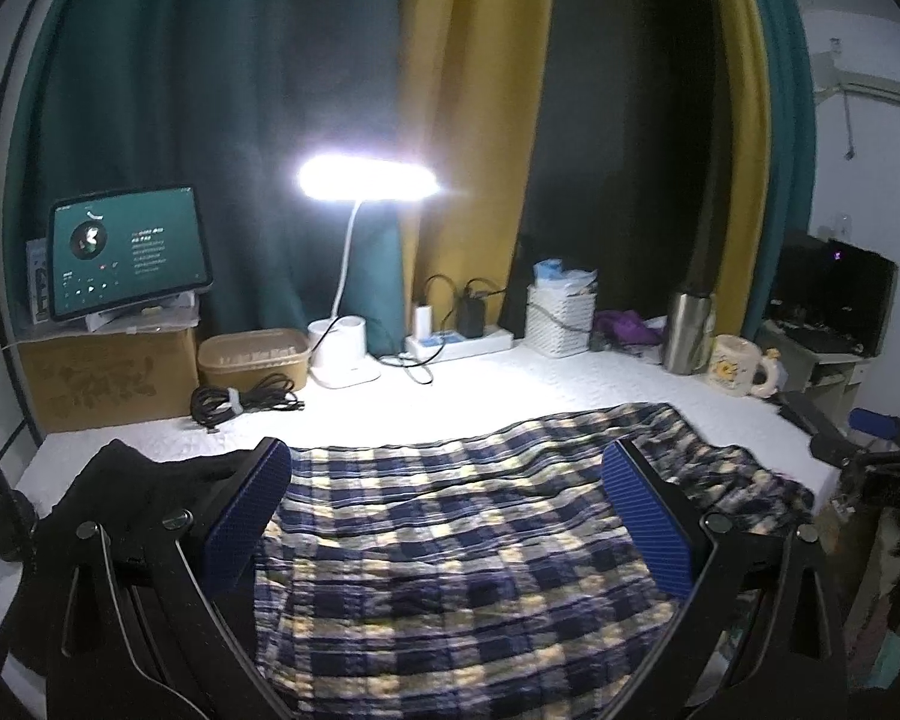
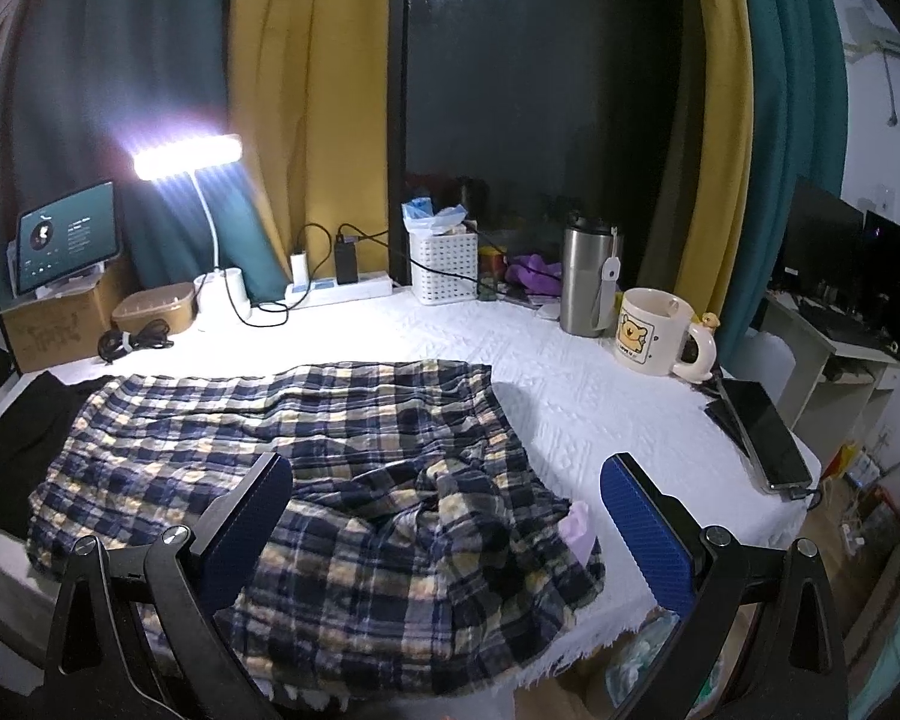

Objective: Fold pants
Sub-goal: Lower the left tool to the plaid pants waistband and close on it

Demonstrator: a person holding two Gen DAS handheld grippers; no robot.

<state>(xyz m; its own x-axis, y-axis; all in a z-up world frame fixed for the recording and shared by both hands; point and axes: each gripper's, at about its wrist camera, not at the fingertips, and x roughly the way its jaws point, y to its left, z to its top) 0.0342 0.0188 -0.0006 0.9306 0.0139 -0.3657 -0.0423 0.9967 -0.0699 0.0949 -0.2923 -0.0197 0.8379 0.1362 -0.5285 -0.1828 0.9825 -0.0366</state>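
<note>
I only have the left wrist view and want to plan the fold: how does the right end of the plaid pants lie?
Observer: The blue-and-cream plaid fabric pants are bunched into rumpled folds at that end, not flat.
Operator: Anything lying against them there?
Observer: A small pale lilac item rests at the bunched edge; I cannot tell what it is.
Operator: And the right claw?
Observer: The right claw is open above that bunch, holding nothing.

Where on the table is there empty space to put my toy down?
The bare white cloth between the plaid pants and the mug is free, and so is the strip between the pants and the power strip. The back edge, with lamp, basket and flask, is crowded.
</note>
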